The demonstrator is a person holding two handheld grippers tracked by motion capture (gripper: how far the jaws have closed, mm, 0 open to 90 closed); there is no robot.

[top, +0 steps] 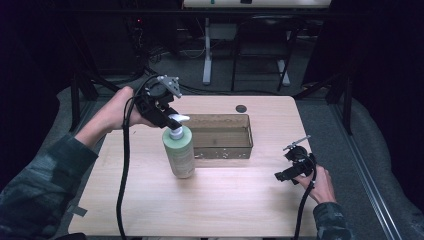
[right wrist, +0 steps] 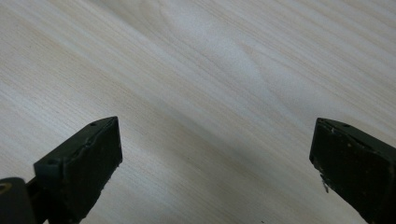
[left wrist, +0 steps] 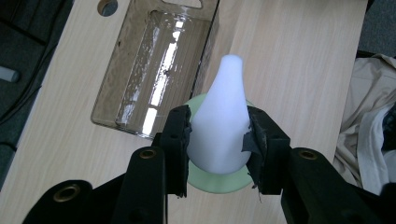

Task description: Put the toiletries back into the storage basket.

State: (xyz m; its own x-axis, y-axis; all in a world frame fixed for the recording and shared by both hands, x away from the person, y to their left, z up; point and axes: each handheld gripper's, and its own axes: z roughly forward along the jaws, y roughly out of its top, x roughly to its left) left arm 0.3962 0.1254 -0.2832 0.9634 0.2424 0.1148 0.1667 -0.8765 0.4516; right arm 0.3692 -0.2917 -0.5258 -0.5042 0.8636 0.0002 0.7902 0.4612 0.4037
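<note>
Nearest, at 4 o'clock on the wooden surface [top: 210, 200], the right gripper [top: 285, 175] is held low, its fingers [right wrist: 79, 163] spread wide apart with bare wood between them. At the centre, a pale green pump bottle [top: 179, 152] is seen standing upright. Its white pump head [left wrist: 222, 121] is clamped between the fingers [left wrist: 177, 140] of the left gripper [top: 167, 117], which is held at 11 o'clock. Just beyond the bottle, toward 1 o'clock, a clear rectangular bin [top: 220, 136] is placed, close beside it.
</note>
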